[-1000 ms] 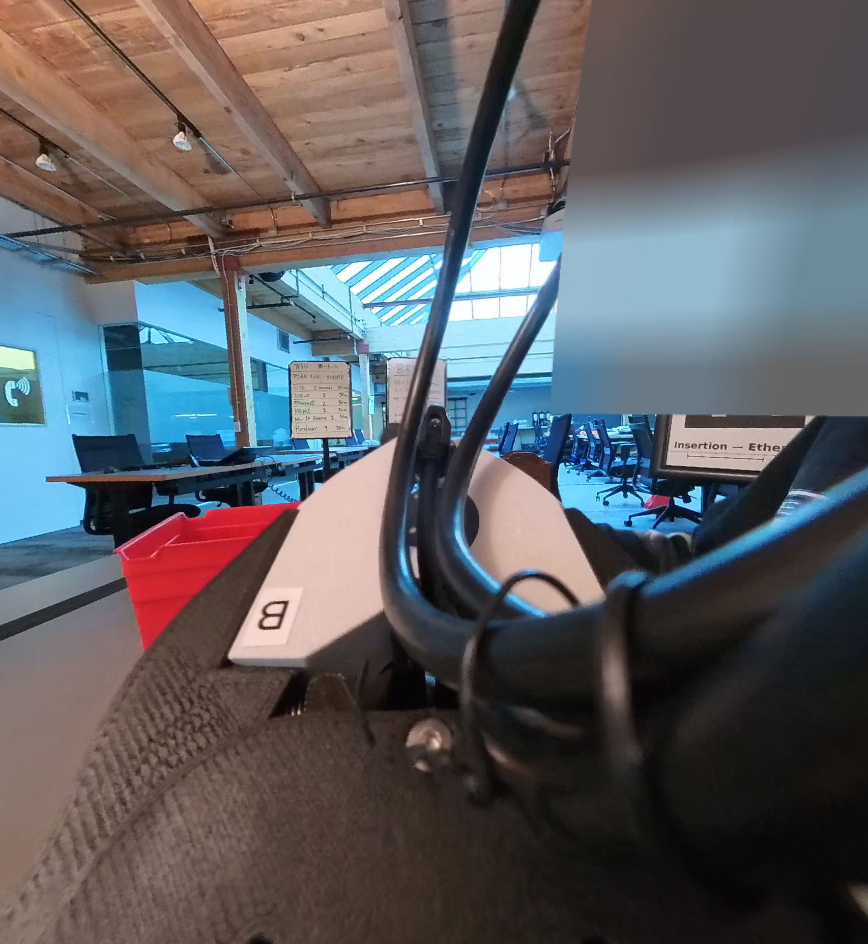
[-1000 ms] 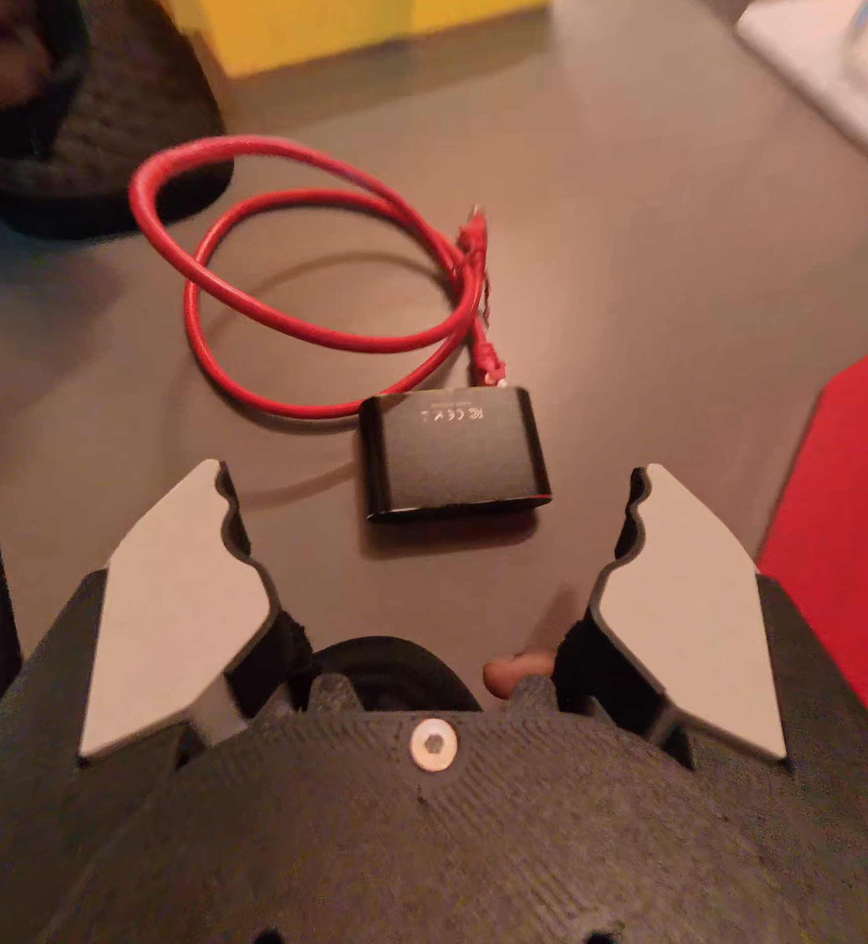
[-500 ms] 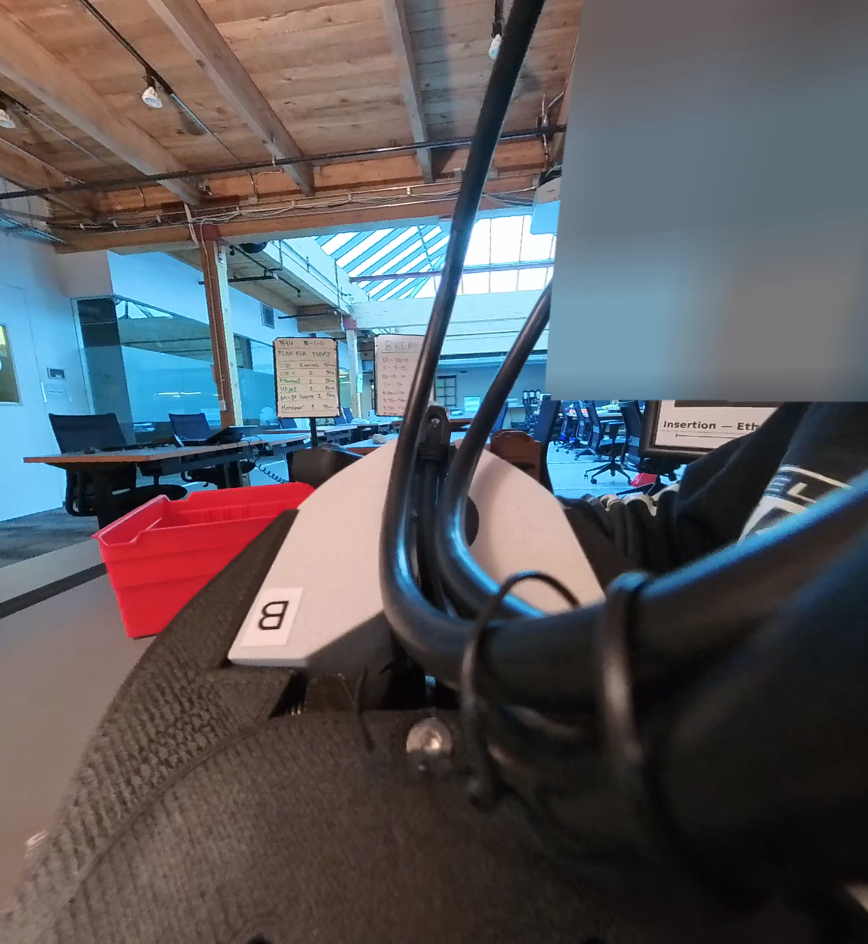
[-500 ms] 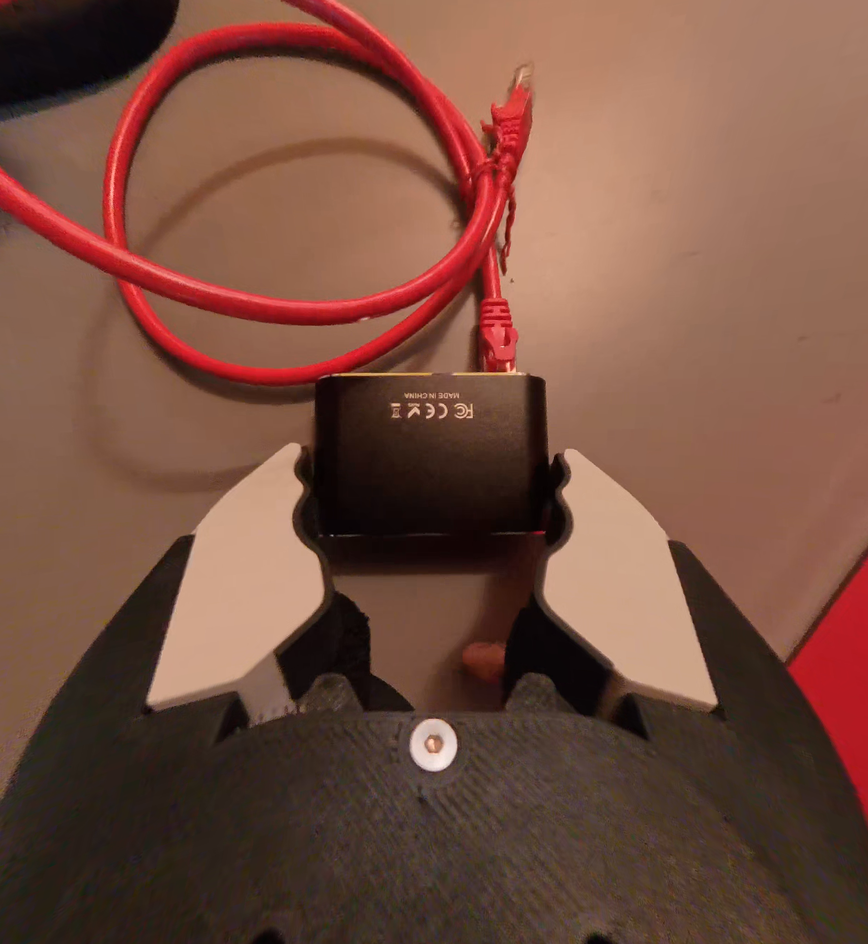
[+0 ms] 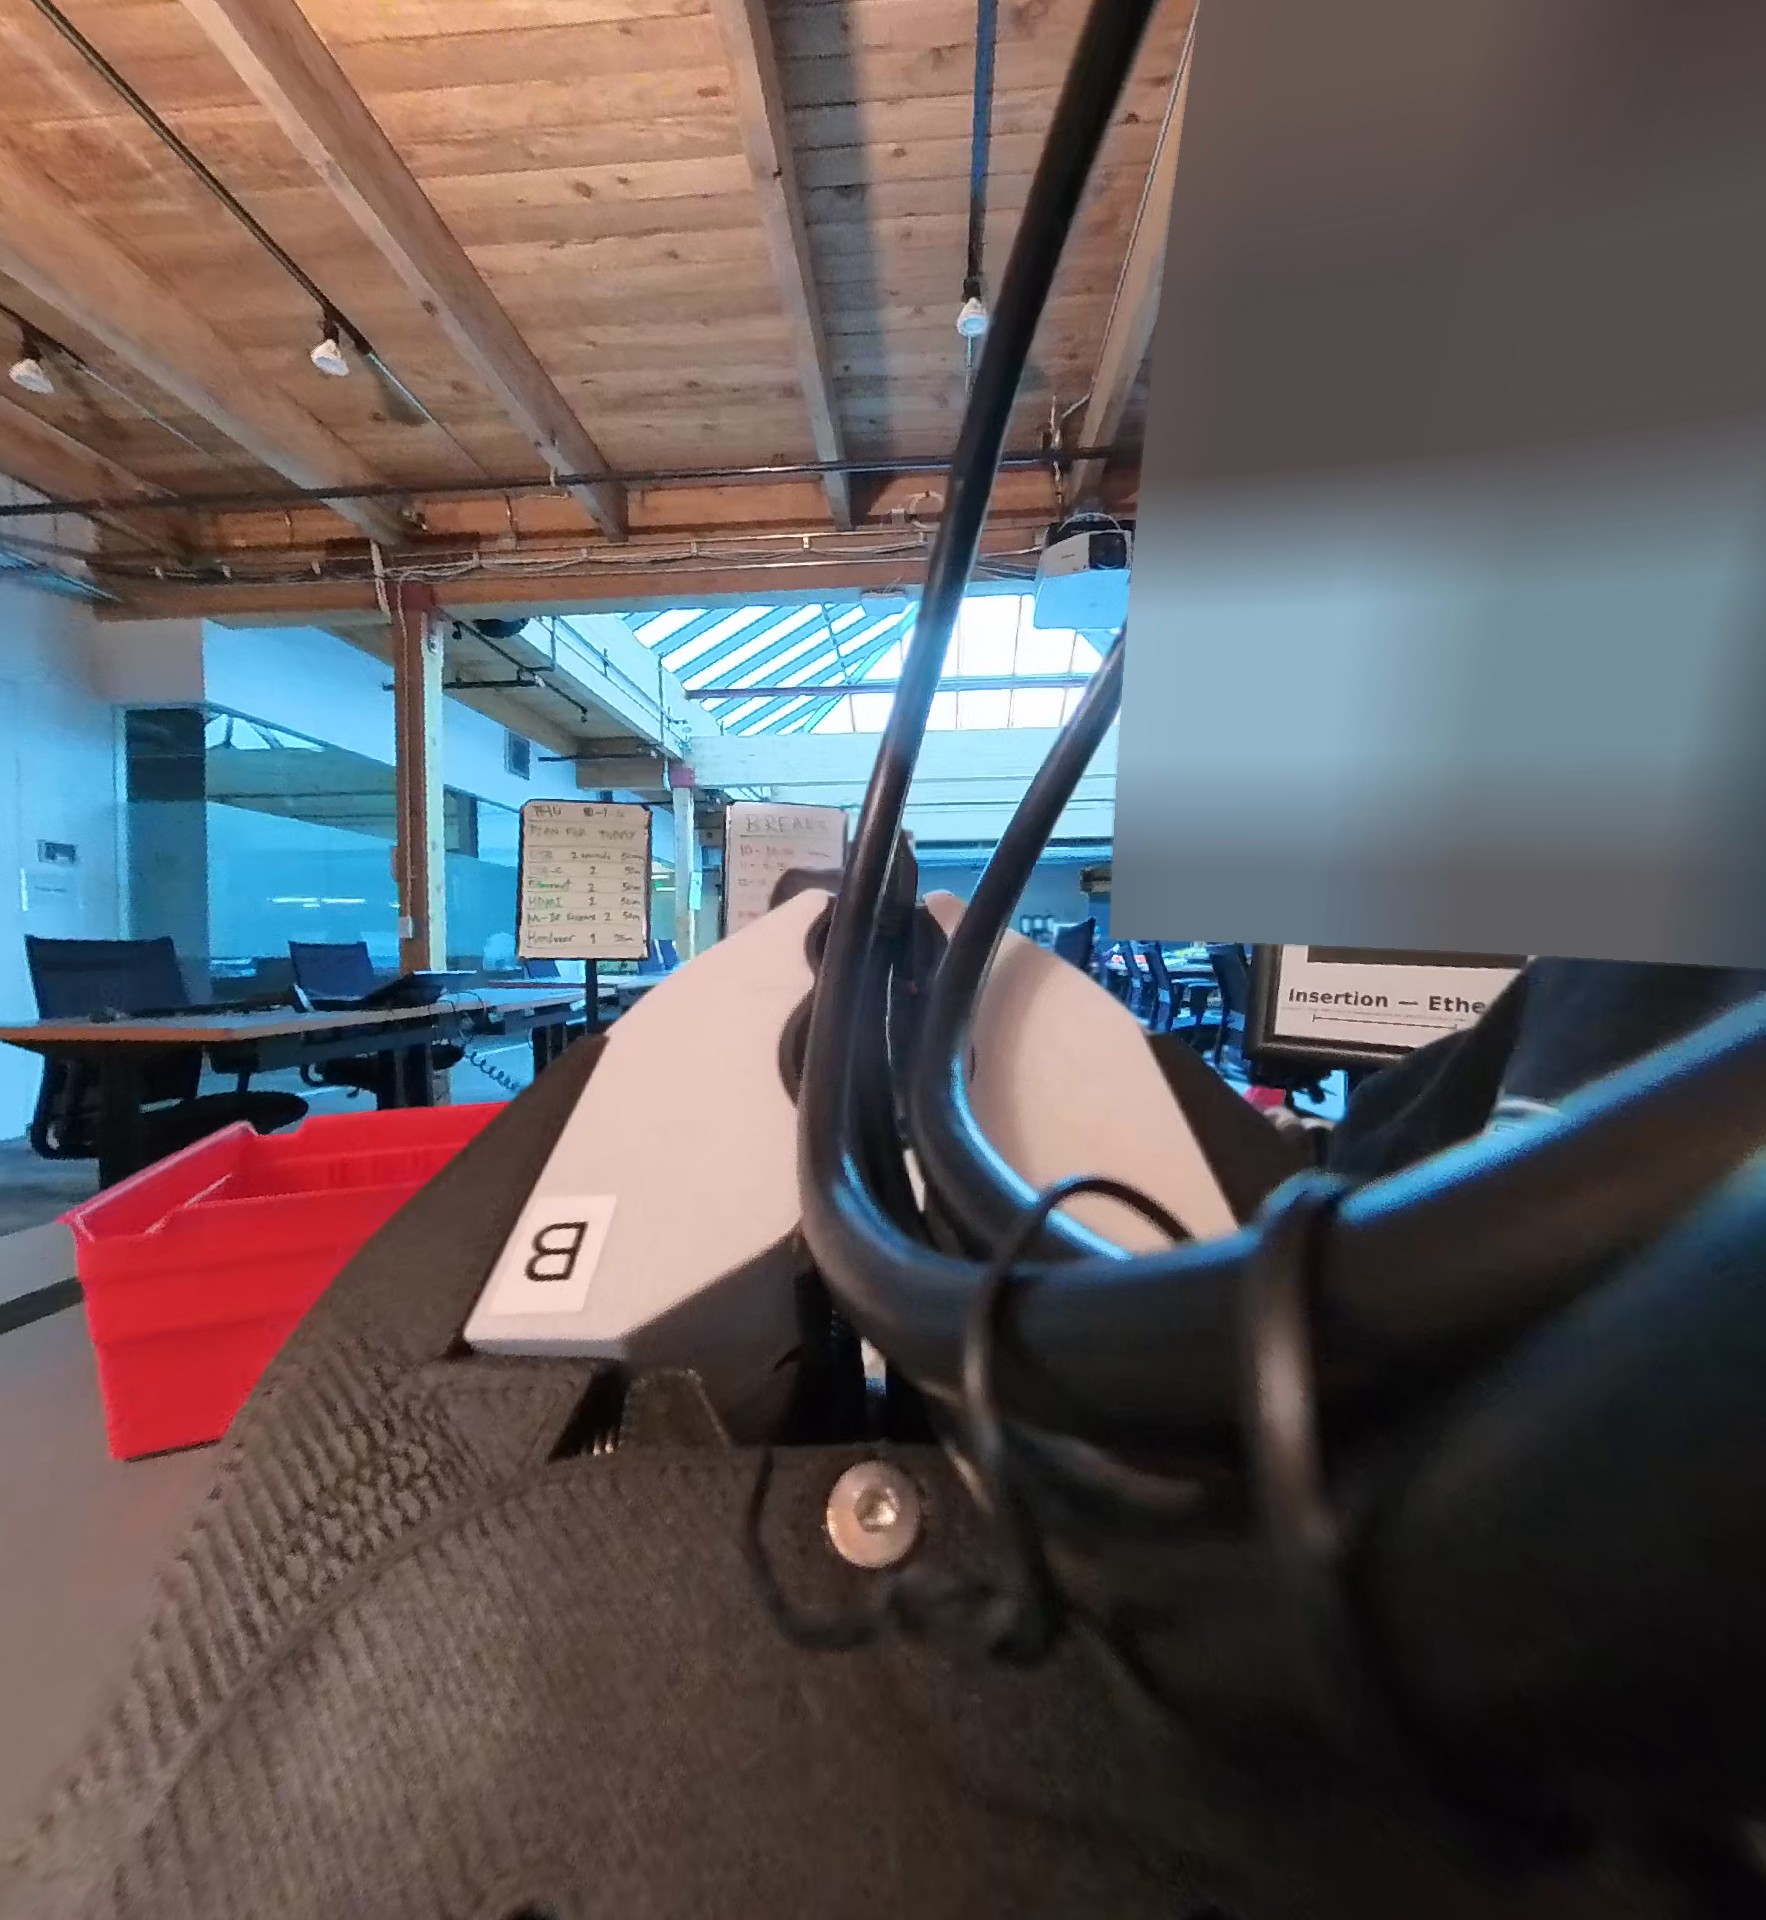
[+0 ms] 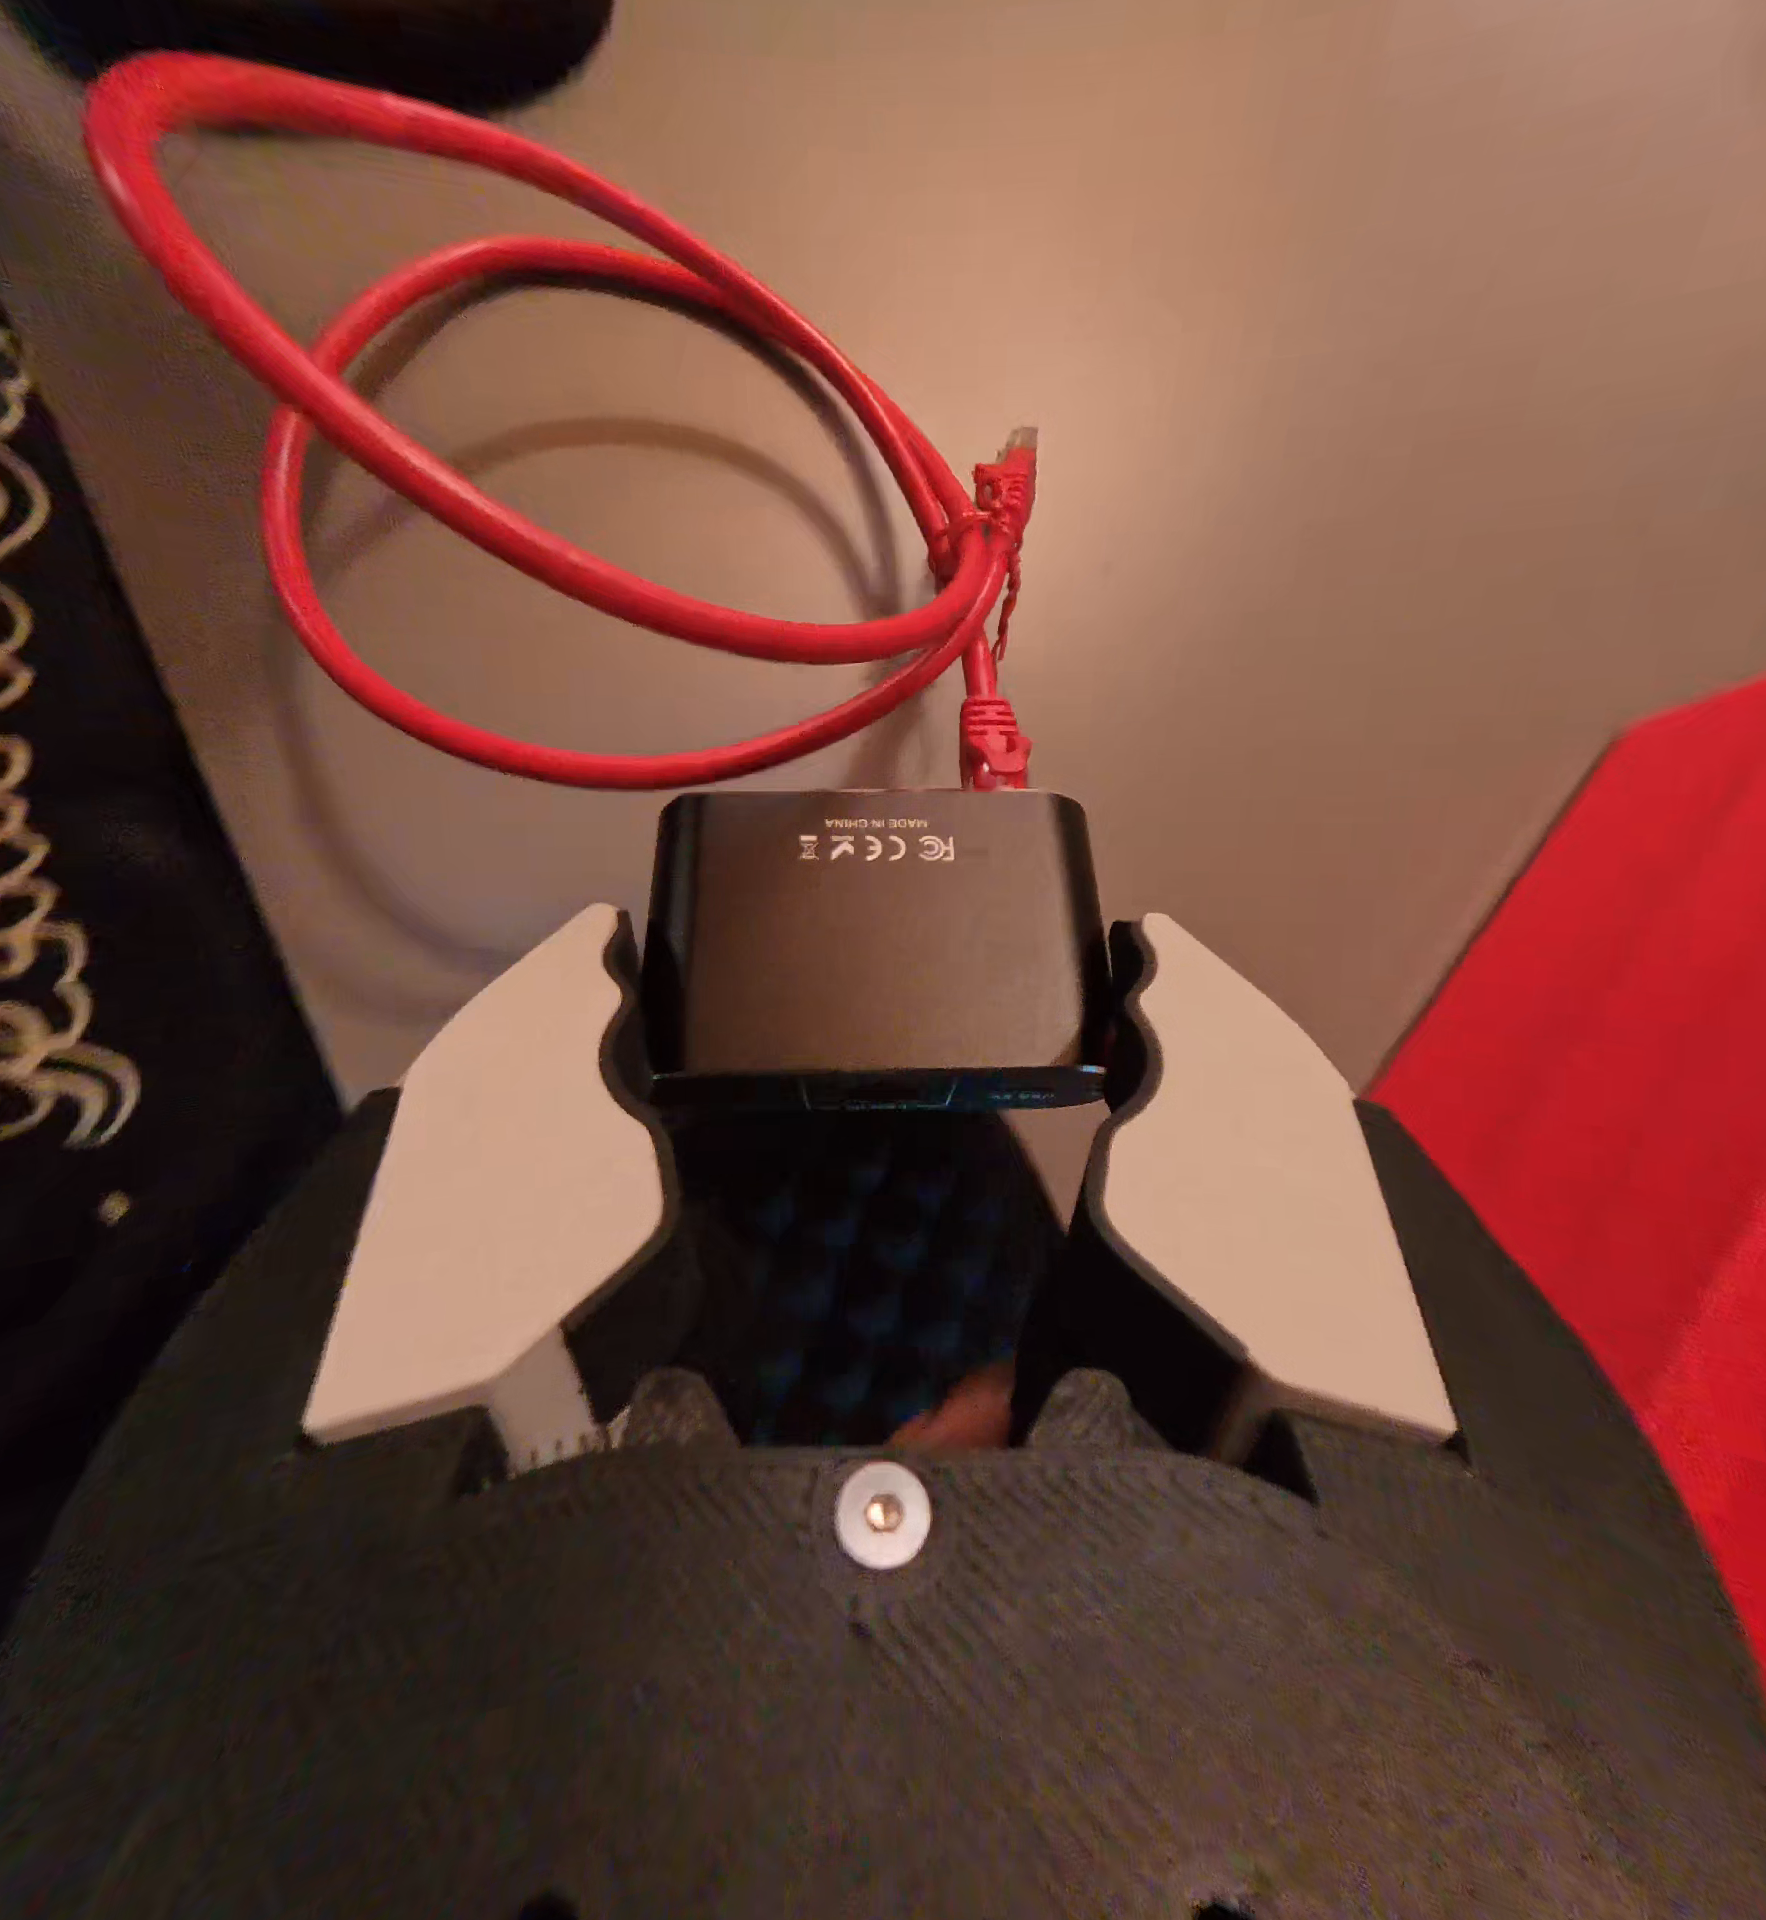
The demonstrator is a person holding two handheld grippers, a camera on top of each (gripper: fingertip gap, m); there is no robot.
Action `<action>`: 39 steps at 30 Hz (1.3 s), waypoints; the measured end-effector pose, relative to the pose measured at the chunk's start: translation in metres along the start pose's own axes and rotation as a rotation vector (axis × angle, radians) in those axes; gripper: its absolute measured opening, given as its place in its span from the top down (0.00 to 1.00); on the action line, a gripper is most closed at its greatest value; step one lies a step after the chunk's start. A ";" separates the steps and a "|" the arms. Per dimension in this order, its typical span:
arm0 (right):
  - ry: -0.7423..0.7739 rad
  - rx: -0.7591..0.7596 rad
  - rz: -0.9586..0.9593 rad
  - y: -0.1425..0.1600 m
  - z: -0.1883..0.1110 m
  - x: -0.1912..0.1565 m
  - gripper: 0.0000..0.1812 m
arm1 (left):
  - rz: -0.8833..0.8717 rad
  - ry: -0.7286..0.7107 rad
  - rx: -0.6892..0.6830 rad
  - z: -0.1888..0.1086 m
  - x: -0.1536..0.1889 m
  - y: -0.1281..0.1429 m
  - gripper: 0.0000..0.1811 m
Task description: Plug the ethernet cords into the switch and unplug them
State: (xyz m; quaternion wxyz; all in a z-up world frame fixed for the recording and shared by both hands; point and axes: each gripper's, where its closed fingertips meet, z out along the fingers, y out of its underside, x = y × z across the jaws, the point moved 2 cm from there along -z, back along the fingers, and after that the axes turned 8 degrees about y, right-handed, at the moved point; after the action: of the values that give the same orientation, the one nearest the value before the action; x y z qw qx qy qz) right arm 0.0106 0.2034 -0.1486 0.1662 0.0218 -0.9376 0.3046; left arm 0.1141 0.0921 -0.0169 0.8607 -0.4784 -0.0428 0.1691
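Right gripper (image 6: 874,1008) clamped on the switch (image 6: 874,935): grey fingers (image 6: 505,1174) pressed against both short sides of the black box, closed only to box width, near end of the box between the fingertips, far end sticking out ahead of them. Looks lifted off the table (image 6: 1326,364), slightly tilted, but can't confirm the gap. Red ethernet cord (image 6: 546,561) coiled in loose loops ahead and to the left of the fingers; one plug (image 6: 993,743) seated in the far face of the switch, just right of centre, other plug (image 6: 1009,478) free, further ahead on the same line, tied against the coil. Red bin (image 6: 1637,1039) right of the right finger; dark patterned fabric (image 6: 17,831) left of the left finger. Left gripper (image 5: 858,935) pointed level out across the room, away from the work; fingers shut or nearly so, tips meeting around black cables (image 5: 889,1039) that run between them, so can't tell grip state for sure. Red bin (image 5: 235,1278) left of its fingers.
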 end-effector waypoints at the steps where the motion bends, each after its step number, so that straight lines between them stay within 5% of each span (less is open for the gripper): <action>1: 0.006 -0.030 0.014 0.008 -0.012 0.000 0.52 | -0.001 0.003 0.004 0.000 0.001 0.000 0.93; 4: 0.007 -0.078 0.096 0.039 -0.039 0.002 0.52 | 0.004 0.014 -0.018 0.001 0.003 0.003 0.93; 8: 0.058 -0.115 0.166 0.083 -0.030 -0.003 0.51 | 0.017 0.032 -0.067 0.006 0.006 0.014 0.92; 11: 0.062 0.052 0.154 0.082 -0.032 -0.007 0.50 | 0.018 0.045 -0.090 0.008 0.008 0.021 0.93; 15: 0.235 0.162 -0.177 0.081 -0.054 0.000 0.38 | 0.034 0.040 -0.106 0.008 0.007 0.023 0.93; 23: 0.432 0.054 -0.951 0.077 -0.058 -0.008 0.46 | 0.039 0.048 -0.089 0.006 0.008 0.020 0.93; 29: 0.205 -0.030 -1.150 0.083 -0.035 -0.019 0.66 | 0.036 0.043 -0.079 0.005 0.006 0.018 0.93; 32: 0.071 -0.102 -1.123 0.084 -0.029 -0.018 0.68 | 0.039 0.049 -0.086 0.006 0.008 0.020 0.93; 39: 0.185 0.000 -1.246 0.084 -0.039 -0.022 0.78 | 0.049 0.059 -0.083 0.005 0.010 0.020 0.93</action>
State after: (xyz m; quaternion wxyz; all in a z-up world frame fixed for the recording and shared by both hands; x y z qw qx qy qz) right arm 0.0311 0.2931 -0.1733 0.3930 0.5377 -0.7304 0.1513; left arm 0.1174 0.1086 -0.0318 0.8366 -0.5193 -0.0125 0.1741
